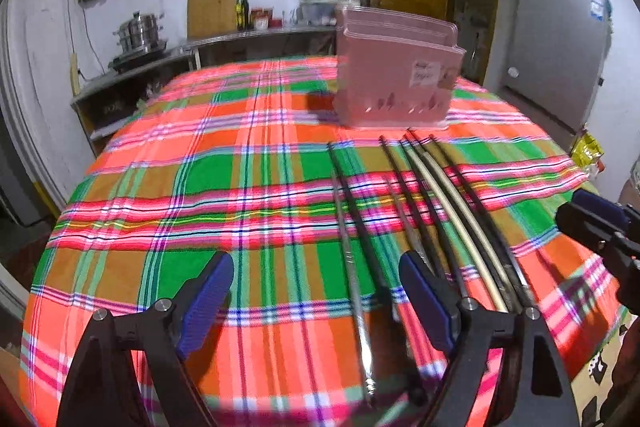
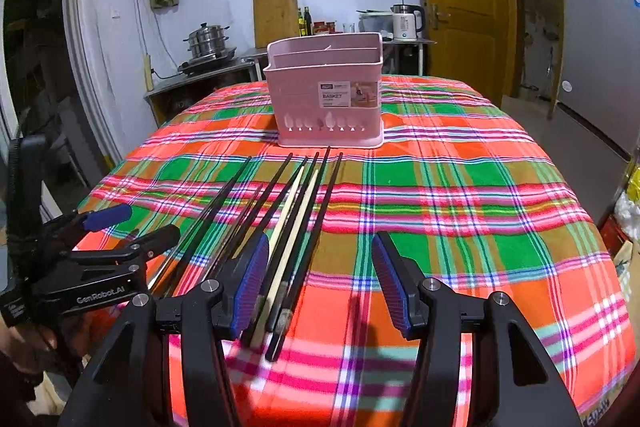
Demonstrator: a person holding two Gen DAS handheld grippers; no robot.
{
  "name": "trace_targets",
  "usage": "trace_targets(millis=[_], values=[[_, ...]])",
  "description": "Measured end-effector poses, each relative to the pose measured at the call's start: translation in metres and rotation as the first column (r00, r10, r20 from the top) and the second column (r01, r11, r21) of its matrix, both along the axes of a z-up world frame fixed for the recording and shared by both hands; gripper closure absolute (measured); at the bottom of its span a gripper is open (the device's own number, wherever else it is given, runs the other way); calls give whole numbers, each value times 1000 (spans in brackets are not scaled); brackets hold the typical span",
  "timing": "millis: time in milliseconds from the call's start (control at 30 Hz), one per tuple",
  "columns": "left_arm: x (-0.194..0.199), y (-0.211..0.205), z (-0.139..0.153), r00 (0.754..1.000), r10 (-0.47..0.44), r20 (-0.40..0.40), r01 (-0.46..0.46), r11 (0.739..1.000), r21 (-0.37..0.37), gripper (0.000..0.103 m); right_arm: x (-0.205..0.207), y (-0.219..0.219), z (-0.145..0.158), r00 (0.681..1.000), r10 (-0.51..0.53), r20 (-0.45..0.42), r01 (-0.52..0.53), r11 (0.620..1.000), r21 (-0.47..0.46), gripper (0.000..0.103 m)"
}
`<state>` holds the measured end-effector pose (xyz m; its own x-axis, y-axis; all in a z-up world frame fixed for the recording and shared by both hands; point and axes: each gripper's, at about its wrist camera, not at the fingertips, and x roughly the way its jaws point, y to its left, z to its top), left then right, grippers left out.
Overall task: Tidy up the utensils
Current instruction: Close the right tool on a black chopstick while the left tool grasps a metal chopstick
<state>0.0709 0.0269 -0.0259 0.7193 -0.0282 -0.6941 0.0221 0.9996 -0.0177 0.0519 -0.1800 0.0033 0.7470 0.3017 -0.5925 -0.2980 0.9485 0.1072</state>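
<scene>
- Chopsticks [image 2: 304, 211]: a loose row of dark sticks with two pale ones [image 2: 286, 227] among them, lying side by side on the plaid tablecloth [image 2: 460, 227]. Tips point toward the far edge; butt ends lie toward the near edge. Some sticks touch; others on the left of the row lie apart.
- Silver chopstick [image 1: 352, 287]: lies beside a dark one [image 1: 362, 227] at the left of the row, apart from the rest.
- Pink basket [image 2: 326, 95]: upright holder with inner dividers, standing just beyond the chopstick tips, toward the far edge. It appears empty, so sorting is judged not yet begun.
- Left gripper [image 1: 316, 299]: jaws wide apart, nothing held. The silver and dark sticks lie in the gap below it.
- Right gripper [image 2: 320, 283]: jaws wide apart, nothing held. Its left pad [image 2: 252, 283] hangs over the butts of the main bundle.
- Handling advice: take a few sticks at a time, gripping near the butt ends. Thin round sticks may roll or pivot, so close squarely across them. Lift, tilt tips downward, and lower them into one compartment.
- Risk: nudging neighbouring sticks toward the near edge.
</scene>
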Motion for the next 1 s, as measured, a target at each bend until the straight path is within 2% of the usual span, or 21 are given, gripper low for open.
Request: trace_targets(millis=[100,467,700,800,900,1000], values=[[13,7,-3,999,-1,-34,1,1000,-12,30,14,4,-1,1000,5,-18,-5,1000,-1,49],[54,12,-13,987,-27,-157,17,998,-68,34,70,11,-10,993,5,-114,-4,1000,3,50],[76,16,-15,983,-23,-184,9,997,-77,34,98,18,-19,985,21,-173,-22,1000,-9,66],[79,17,-16,982,-16,-188,-1,996,-87,36,108,22,-23,981,25,-191,-29,999,-17,67],[82,13,-18,982,-10,-188,4,1000,-30,42,118,25,-24,978,24,-206,-29,999,-22,72],[82,12,-19,983,-9,-181,5,1000,-20,42,126,26,-26,976,19,-217,-24,999,-23,73]])
